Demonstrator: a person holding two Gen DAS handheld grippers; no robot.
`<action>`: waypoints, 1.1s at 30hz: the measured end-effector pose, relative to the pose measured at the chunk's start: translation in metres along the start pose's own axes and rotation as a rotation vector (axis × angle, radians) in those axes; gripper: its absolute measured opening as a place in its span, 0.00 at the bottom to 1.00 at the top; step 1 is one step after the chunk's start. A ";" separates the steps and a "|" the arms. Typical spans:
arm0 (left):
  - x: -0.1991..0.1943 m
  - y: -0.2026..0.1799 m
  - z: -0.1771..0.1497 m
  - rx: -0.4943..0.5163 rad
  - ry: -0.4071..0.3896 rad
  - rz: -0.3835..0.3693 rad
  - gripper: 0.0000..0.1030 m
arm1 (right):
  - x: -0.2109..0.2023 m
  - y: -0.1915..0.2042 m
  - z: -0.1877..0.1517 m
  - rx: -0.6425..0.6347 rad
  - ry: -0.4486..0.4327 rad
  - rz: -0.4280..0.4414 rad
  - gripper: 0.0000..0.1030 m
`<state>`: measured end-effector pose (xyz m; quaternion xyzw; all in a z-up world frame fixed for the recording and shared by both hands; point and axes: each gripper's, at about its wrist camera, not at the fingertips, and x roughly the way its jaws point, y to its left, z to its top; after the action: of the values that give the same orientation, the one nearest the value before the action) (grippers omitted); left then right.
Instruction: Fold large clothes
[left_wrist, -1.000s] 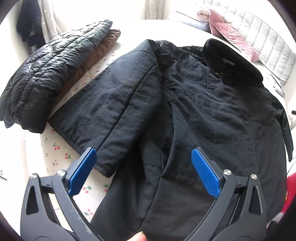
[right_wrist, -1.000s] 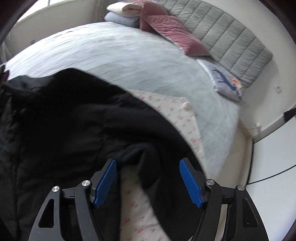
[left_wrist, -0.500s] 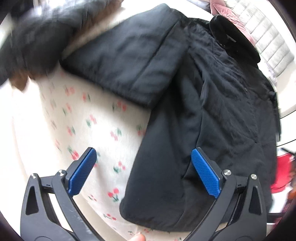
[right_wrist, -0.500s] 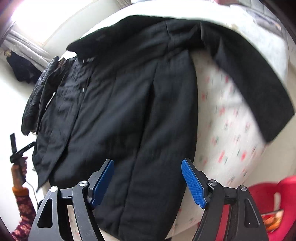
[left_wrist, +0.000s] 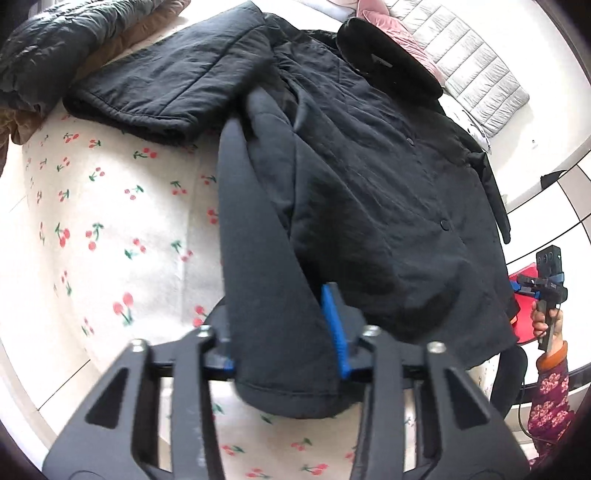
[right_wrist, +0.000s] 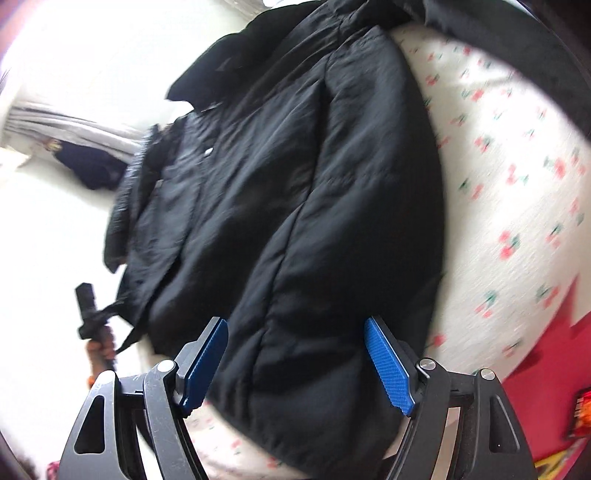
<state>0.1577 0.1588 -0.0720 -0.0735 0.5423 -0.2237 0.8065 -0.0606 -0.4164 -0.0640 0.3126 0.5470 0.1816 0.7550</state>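
A large black padded coat (left_wrist: 369, 166) lies spread face up on a cherry-print sheet (left_wrist: 110, 221), its collar at the far end and one sleeve (left_wrist: 166, 85) stretched out to the left. My left gripper (left_wrist: 277, 306) is at the coat's near left hem corner. Its jaws are closing, and the bunched fabric fills the gap between the blue pads. In the right wrist view the coat (right_wrist: 295, 184) runs away from my right gripper (right_wrist: 295, 323), which is open, the hem lying between its spread pads without touching them. That gripper (left_wrist: 550, 280) also shows at the coat's right edge.
A folded dark quilted jacket (left_wrist: 44, 44) sits on a brown garment at the far left. Pink pillows (left_wrist: 388, 22) and a grey padded headboard (left_wrist: 472, 66) are beyond the collar. A red object (right_wrist: 554, 350) lies by the bed's near right edge.
My left gripper dropped to the coat's near left hem corner and its wide jaws came together on the fabric. The right gripper swung from the bed's far side down to the hem.
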 end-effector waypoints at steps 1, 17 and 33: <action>-0.001 -0.004 -0.003 -0.003 0.001 -0.003 0.29 | 0.001 0.002 -0.002 -0.009 0.010 0.023 0.74; -0.142 -0.111 -0.025 0.081 -0.168 -0.430 0.00 | -0.123 0.083 0.013 -0.238 -0.382 -0.005 0.05; -0.050 0.000 -0.020 -0.092 -0.091 0.020 0.79 | -0.050 -0.005 -0.003 -0.038 -0.151 -0.121 0.61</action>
<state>0.1239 0.1836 -0.0384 -0.1151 0.5153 -0.1871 0.8284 -0.0805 -0.4502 -0.0329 0.2772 0.5028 0.1220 0.8096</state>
